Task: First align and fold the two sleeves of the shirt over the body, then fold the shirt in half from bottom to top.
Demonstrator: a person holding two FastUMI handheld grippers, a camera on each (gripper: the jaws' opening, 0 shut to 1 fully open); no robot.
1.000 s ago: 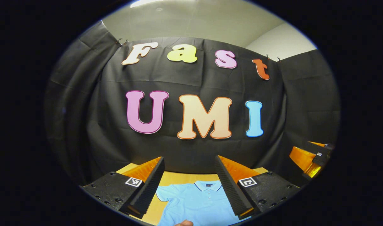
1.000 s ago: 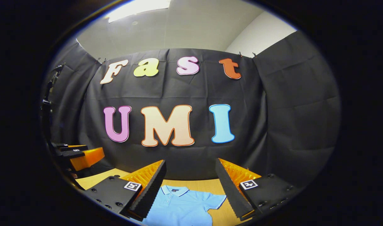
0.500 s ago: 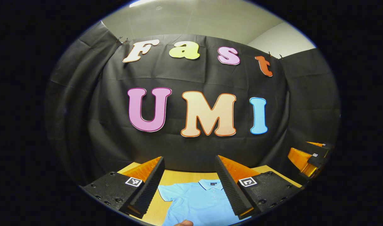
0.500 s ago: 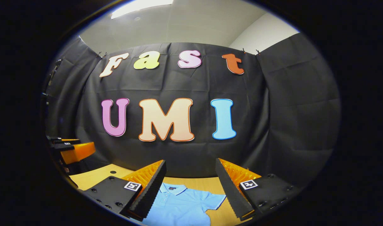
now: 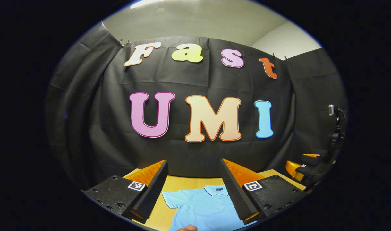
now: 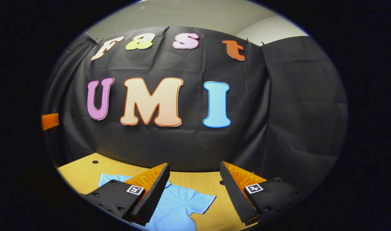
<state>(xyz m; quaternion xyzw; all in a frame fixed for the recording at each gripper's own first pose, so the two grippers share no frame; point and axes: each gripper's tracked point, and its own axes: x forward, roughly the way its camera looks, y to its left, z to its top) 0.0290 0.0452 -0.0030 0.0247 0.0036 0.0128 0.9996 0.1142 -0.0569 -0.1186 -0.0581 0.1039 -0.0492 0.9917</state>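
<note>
- Light blue short-sleeved polo shirt (image 5: 201, 207): lies flat on the light wooden tabletop (image 5: 179, 182), front side up, collar toward the black cloth wall (image 5: 189, 80). A row of small buttons runs down from the collar.
- In the left gripper view, one sleeve spreads out to the side on the wood and the collar sits at the far end of the garment, between the two fingers of the left tool (image 5: 193, 189).
- Left tool: its two fingers stand wide apart, holding nothing, raised above the shirt and not touching it.
- A fingertip (image 5: 187, 228) of the person shows at the bottom edge of the left gripper view, over the blue fabric.
- In the right gripper view, the shirt (image 6: 179, 205) lies below and between the fingers of the right tool (image 6: 194, 192); one sleeve with a pale trimmed edge points toward the bare wood at the right.
- Right tool: fingers spread apart, nothing between them, above the garment with no contact visible.
- The right tool also shows at the right edge of the left gripper view (image 5: 306, 165), above the tabletop's edge, well apart from the left tool.
- The tabletop (image 6: 80, 170) has a small dark hole (image 6: 95, 162) near its far left corner.
- Both sleeves appear unfolded; the body lies spread out.
</note>
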